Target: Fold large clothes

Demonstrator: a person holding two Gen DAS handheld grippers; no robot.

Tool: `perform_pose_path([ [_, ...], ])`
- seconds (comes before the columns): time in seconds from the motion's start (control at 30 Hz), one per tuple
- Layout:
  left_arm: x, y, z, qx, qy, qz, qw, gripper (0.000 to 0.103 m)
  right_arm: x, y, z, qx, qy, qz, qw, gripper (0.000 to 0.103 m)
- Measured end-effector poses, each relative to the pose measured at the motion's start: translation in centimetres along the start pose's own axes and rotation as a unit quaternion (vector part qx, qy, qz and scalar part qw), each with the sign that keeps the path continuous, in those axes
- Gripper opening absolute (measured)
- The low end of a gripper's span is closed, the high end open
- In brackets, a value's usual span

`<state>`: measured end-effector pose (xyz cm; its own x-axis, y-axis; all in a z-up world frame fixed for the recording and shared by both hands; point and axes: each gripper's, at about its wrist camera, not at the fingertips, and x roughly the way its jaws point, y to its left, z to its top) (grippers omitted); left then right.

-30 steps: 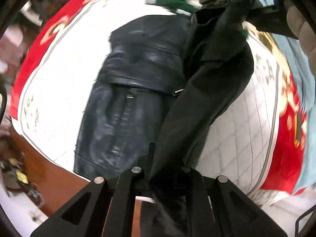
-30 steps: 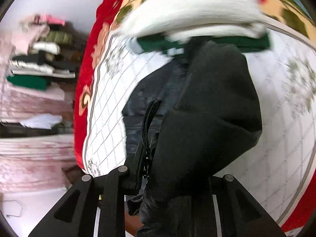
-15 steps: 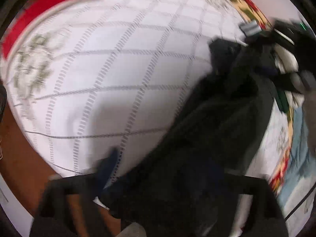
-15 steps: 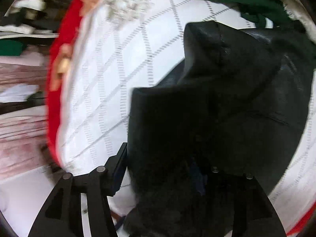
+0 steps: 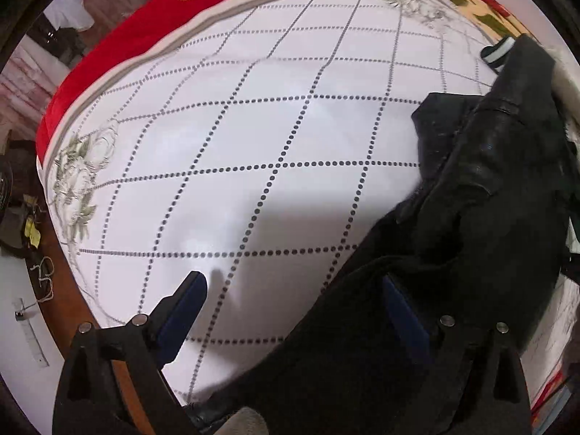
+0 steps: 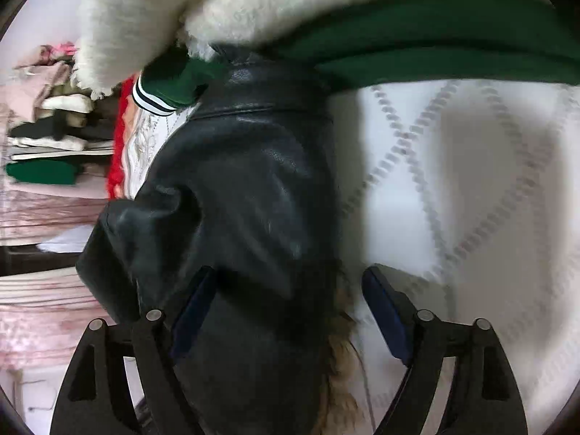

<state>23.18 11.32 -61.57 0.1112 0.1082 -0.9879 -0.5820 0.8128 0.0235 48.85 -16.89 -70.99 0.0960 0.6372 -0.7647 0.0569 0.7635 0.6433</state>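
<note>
The bed (image 5: 261, 116), under a white quilted cover with dotted diamond lines, carries a black leather jacket (image 6: 246, 188) bunched along its right side, long axis running away from both cameras. Beyond it, touching its collar, lie a white fleece garment (image 6: 253, 3) and a green one (image 6: 435, 40). The right gripper (image 6: 286, 311) stands wide over the jacket, clamping nothing. The left gripper (image 5: 293, 311) is likewise wide; jacket fabric drapes its right finger.

- A bed (image 5: 253, 127) wore a white quilt with dotted diamond lines, edged by a red floral blanket (image 5: 119, 43).
- Shelves (image 6: 47, 137) held stacked folded clothes.
- The floor (image 5: 14, 326) was pale.
</note>
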Motion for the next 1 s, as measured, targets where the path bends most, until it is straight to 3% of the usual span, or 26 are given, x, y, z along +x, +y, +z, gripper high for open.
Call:
perform_pose_path([
  [0.03,0.2,-0.1,0.0,0.005,0.000,0.009,0.9999,0.099,0.0,0.3,0.1,-0.016,-0.010,0.004,1.000,0.084],
  [0.1,-0.1,-0.7,0.0,0.022,-0.010,0.026,0.9994,0.099,-0.2,1.0,-0.2,-0.042,-0.027,0.008,0.999,0.036],
  [0.2,-0.7,-2.0,-0.2,0.053,-0.022,0.053,0.9969,0.099,-2.4,0.6,-1.5,-0.019,-0.050,0.024,0.998,0.017],
  [0.33,-2.6,-4.4,-0.4,0.090,-0.034,0.053,0.9939,0.099,-8.1,-1.9,-5.5,0.061,-0.099,0.018,0.993,0.016],
  [0.43,-4.3,-6.7,-0.8,0.114,-0.049,0.045,0.9913,0.099,-15.3,-7.0,-11.0,0.152,-0.143,-0.009,0.978,0.016],
  [0.5,-5.7,-8.3,-1.2,0.128,-0.062,0.032,0.9893,0.099,-20.2,-10.8,-16.1,0.206,-0.159,-0.054,0.964,0.017],
  [0.57,-7.2,-9.9,-2.7,0.142,-0.071,0.026,0.9869,0.099,-22.4,-13.0,-20.2,0.228,-0.157,-0.098,0.956,0.023],
  [0.6,-7.4,-11.1,-3.0,0.147,-0.071,0.022,0.9863,0.099,-22.4,-14.7,-22.2,0.237,-0.131,-0.131,0.954,0.035],
  [0.63,-7.5,-11.9,-3.5,0.151,-0.070,0.016,0.9859,0.099,-22.2,-16.0,-23.3,0.245,-0.092,-0.155,0.953,0.040],
  [0.67,-7.9,-12.5,-4.3,0.154,-0.067,0.011,0.9857,0.099,-22.7,-17.2,-24.0,0.255,-0.058,-0.161,0.952,0.041],
  [0.73,-8.5,-14.0,-5.8,0.165,-0.058,-0.003,0.9846,0.099,-24.0,-18.0,-25.3,0.263,-0.035,-0.165,0.950,0.045],
  [0.83,-8.5,-17.2,-7.0,0.188,-0.052,-0.018,0.9806,0.099,-28.3,-16.1,-26.1,0.231,-0.068,-0.208,0.948,0.045],
  [0.87,-8.2,-18.3,-7.2,0.192,-0.048,-0.021,0.9800,0.099,-29.9,-14.7,-25.6,0.205,-0.085,-0.200,0.954,0.045],
  [0.93,-6.5,-19.6,-7.0,0.192,-0.043,-0.008,0.9803,0.099,-30.3,-12.5,-23.7,0.153,-0.080,-0.167,0.971,0.045],
  [1.0,-3.8,-20.1,-6.1,0.181,-0.019,0.004,0.9832,0.100,-28.0,-9.3,-20.3,0.108,-0.063,-0.127,0.984,0.045],
])
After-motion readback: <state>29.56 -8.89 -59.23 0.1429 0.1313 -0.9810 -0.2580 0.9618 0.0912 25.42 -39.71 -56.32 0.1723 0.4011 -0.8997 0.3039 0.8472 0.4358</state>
